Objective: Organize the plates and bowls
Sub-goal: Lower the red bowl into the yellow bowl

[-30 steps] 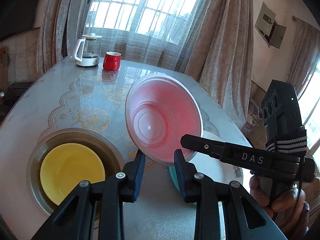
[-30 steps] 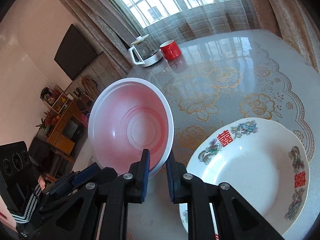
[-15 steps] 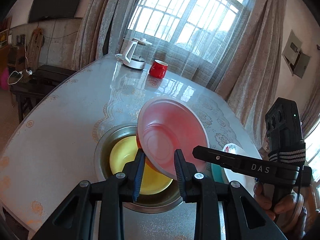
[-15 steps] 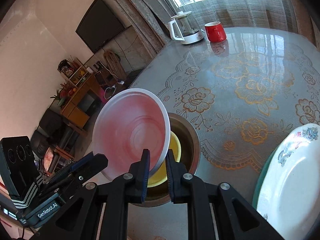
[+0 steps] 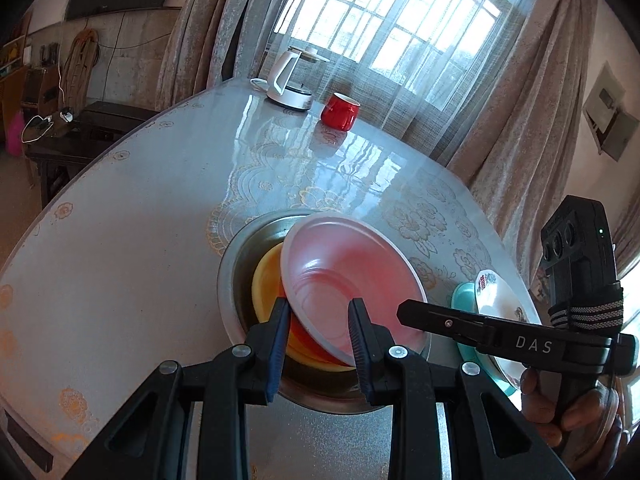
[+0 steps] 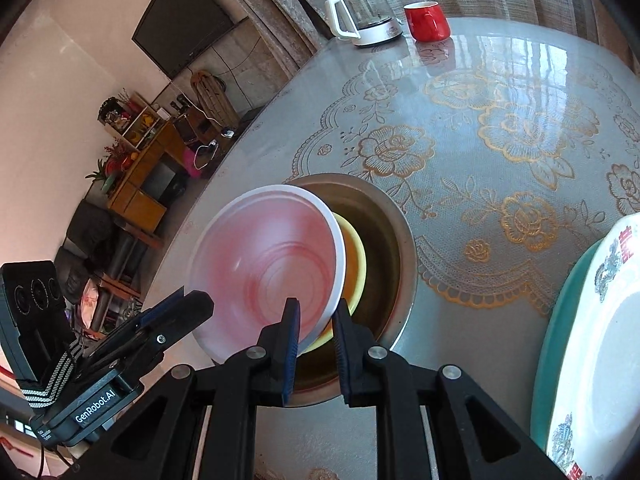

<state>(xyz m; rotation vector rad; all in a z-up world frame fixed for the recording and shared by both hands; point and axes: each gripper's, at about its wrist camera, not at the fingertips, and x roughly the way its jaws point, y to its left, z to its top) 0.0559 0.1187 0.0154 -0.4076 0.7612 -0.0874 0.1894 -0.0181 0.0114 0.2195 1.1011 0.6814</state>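
both grippers' fingers pinch the tilted pink bowl over the yellow bowl.

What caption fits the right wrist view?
Both grippers hold a pink bowl tilted over the yellow bowl in a metal basin.

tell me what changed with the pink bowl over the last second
Both grippers, left gripper and right gripper, carried the pink bowl leftward from beside the floral plate to over the yellow bowl in the metal basin, lowering it as it tilts. Both stayed clamped on its rim. The kettle, red mug and floral plate stayed put.
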